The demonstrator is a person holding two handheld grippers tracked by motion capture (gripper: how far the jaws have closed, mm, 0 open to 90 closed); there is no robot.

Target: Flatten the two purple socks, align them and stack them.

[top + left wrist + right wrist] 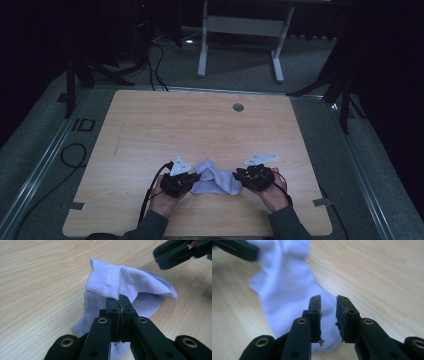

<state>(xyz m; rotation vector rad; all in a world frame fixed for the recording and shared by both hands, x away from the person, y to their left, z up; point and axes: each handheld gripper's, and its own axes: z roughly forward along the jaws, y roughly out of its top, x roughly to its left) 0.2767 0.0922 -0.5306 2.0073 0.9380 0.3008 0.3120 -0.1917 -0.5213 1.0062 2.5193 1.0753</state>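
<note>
Sock: a pale lilac ankle sock (216,180) lies crumpled near the front edge of the wooden table (200,125), between the two hands.

Left gripper: held in the person's left hand, the left gripper (192,179) sits at the sock's left end. From above I can't tell whether it has a grip.

Left gripper view: here the grip is plain. The left gripper (119,305) has its jaws pressed together on a fold of the sock (130,282), just below the ribbed cuff. The pinched part stands up off the table while the rest lies flat underneath. The other gripper's black jaw tips show at the upper right, just past the sock's far edge.

Right gripper: the right gripper (239,178) sits at the sock's right end, the hand behind it.

Right gripper view: the right gripper (328,305) has its jaws standing a little apart, with a clear gap between the pads. The sock (287,282) lies under and beyond the left jaw, blurred. Nothing is pinched. The left gripper's dark jaw shows at the top left corner.

Table: bare light wood around the sock, with a small round grommet (238,107) near the far edge, seen from above.
</note>
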